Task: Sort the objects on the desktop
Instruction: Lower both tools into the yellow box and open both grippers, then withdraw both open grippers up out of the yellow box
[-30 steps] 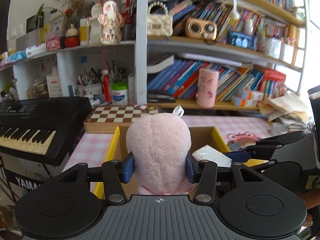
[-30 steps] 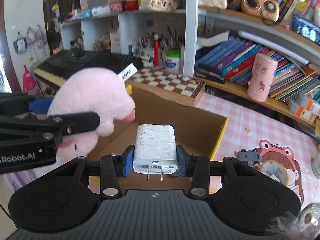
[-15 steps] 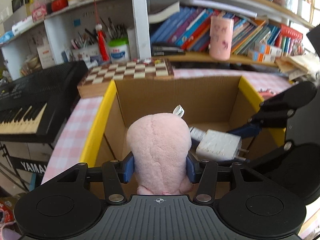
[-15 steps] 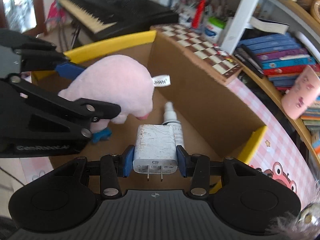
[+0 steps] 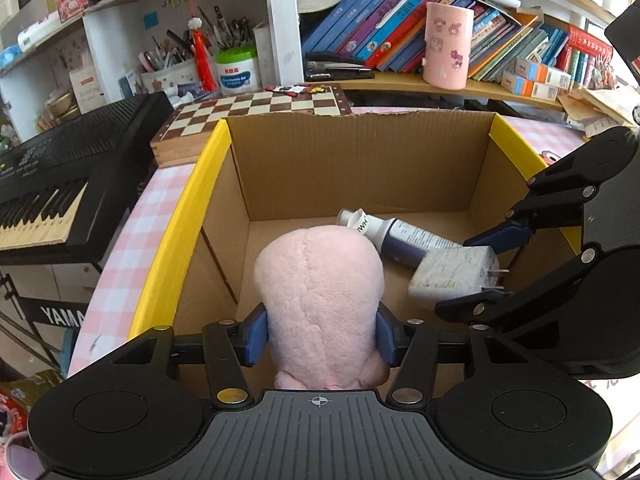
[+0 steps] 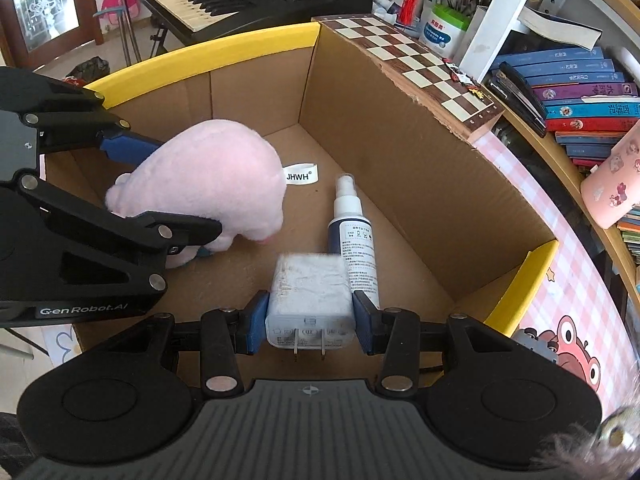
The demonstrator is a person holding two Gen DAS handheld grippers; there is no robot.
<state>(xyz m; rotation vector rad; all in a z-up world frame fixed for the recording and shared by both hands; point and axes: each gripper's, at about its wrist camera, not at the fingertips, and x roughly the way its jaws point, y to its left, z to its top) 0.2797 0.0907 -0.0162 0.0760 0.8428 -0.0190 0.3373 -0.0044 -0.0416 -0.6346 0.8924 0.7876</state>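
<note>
My left gripper (image 5: pixel 322 338) is shut on a pink plush toy (image 5: pixel 320 300) and holds it low inside a cardboard box (image 5: pixel 360 168) with yellow edges. The toy (image 6: pixel 208 184) and its white tag show in the right wrist view too. My right gripper (image 6: pixel 308 322) is shut on a white power adapter (image 6: pixel 310 300), prongs toward the camera, also inside the box. The adapter (image 5: pixel 456 276) sits right of the toy. A spray bottle (image 6: pixel 352 240) lies on the box floor, partly under the adapter.
A chessboard (image 5: pixel 256 112) lies behind the box. A black keyboard (image 5: pixel 60 184) stands to the left. Shelves with books and a pink cup (image 5: pixel 446 46) are behind. The pink checked tablecloth (image 6: pixel 576 280) surrounds the box.
Both grippers have gone down from above the box rim into the box, carrying the toy and the adapter. The spray bottle on the floor has come into view.
</note>
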